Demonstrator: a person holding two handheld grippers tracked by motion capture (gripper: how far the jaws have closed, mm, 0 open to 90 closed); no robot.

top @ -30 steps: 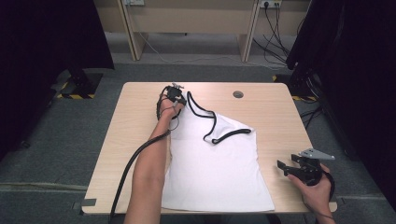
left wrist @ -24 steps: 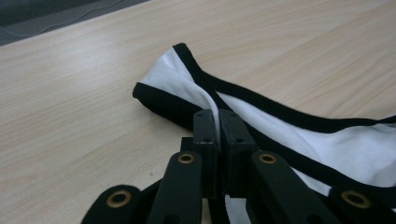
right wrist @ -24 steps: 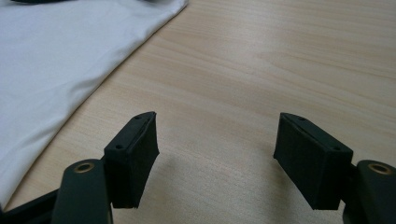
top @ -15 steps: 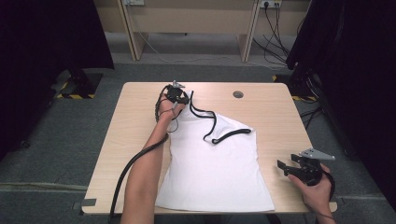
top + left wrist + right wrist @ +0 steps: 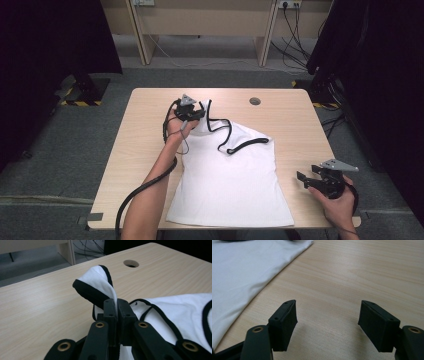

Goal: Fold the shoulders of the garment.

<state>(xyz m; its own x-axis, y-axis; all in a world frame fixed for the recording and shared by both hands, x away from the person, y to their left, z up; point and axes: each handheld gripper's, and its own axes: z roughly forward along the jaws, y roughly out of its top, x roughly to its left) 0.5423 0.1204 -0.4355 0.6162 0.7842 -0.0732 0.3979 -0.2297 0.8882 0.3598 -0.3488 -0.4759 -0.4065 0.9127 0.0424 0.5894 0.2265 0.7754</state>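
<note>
On the pale wood table point(image 5: 145, 130) the white tank top point(image 5: 235, 185) lies flat; my left claw point(image 5: 116, 305) pinches its shoulder strap point(image 5: 96, 281), my right claw point(image 5: 328, 322) waits spread. I'd pull gently, keeping the fabric smooth.

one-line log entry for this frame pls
left gripper: shut on shoulder strap of white tank top, strap lifted | right gripper: open, nothing held, beside the top | table: garment otherwise flat

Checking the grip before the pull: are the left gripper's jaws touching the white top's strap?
Touching. The left gripper view shows the left gripper with its jaws shut on the black-edged strap of the white top.
</note>
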